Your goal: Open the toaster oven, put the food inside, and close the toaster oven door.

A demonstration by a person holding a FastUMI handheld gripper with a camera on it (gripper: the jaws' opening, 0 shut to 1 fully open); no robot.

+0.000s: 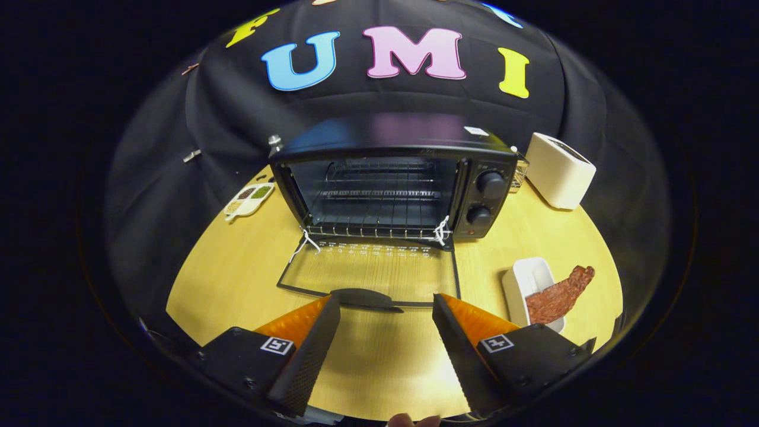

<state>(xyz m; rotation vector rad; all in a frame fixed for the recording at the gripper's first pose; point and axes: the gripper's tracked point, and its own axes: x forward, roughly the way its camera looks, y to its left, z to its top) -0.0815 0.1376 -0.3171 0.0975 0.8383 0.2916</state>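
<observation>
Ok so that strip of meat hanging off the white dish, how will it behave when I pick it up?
The meat strip looks thin and long, so it probably droops. It overhangs the white dish, so a nudge may tip it out. Its rough surface likely grips. The gripper jaws stand open, holding nothing.

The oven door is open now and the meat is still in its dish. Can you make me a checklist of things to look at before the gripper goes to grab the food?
1. Black toaster oven with its glass door folded flat onto the wooden table: ok.
2. Wire rack inside bare, room for food: ok.
3. Gripper open, fingers apart and holding nothing: ok.
4. Reddish-brown strip of meat lying in the white rectangular dish, one end hanging over the rim: ok to reach.
5. Door handle just ahead of the fingers, may snag when turning: not ok.
6. Whether the oven is hot: cannot tell.
</observation>
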